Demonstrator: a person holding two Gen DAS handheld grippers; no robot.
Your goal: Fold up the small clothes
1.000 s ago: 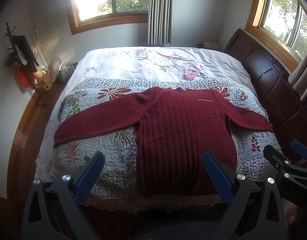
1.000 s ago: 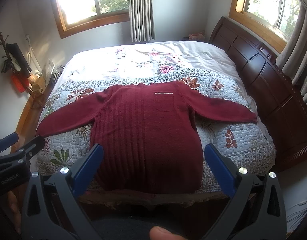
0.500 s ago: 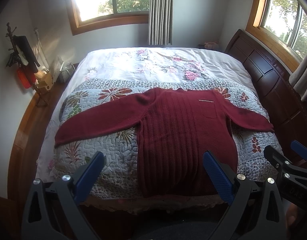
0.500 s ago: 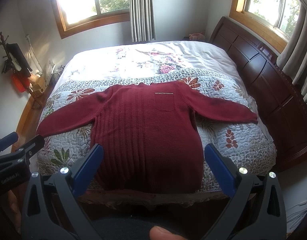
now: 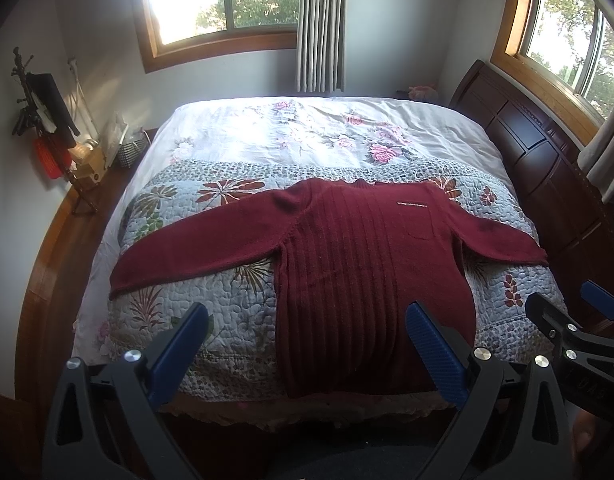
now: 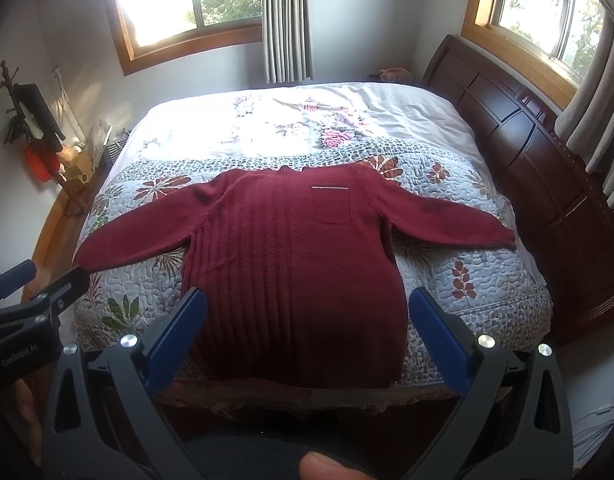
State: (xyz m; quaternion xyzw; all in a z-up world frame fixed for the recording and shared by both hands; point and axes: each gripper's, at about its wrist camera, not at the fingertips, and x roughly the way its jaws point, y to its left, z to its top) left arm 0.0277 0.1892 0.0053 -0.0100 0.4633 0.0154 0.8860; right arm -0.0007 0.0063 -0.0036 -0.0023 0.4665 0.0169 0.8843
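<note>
Daylight is entering through the rear window [image 5: 223, 4] and is overexposing its left pane. A bright patch is washing out the far end of the bed [image 6: 267, 132]. The near end is lying in shade. Fisheye distortion is bending the edges, and the corners are darkening.

I'm looking across the bed [image 5: 307, 148], sun bright on its floral quilt. Beyond it a wood-framed window [image 5: 223, 0] and grey curtain [image 5: 319, 24] break the white wall; a dark headboard [image 6: 527, 152] lines its right.
</note>
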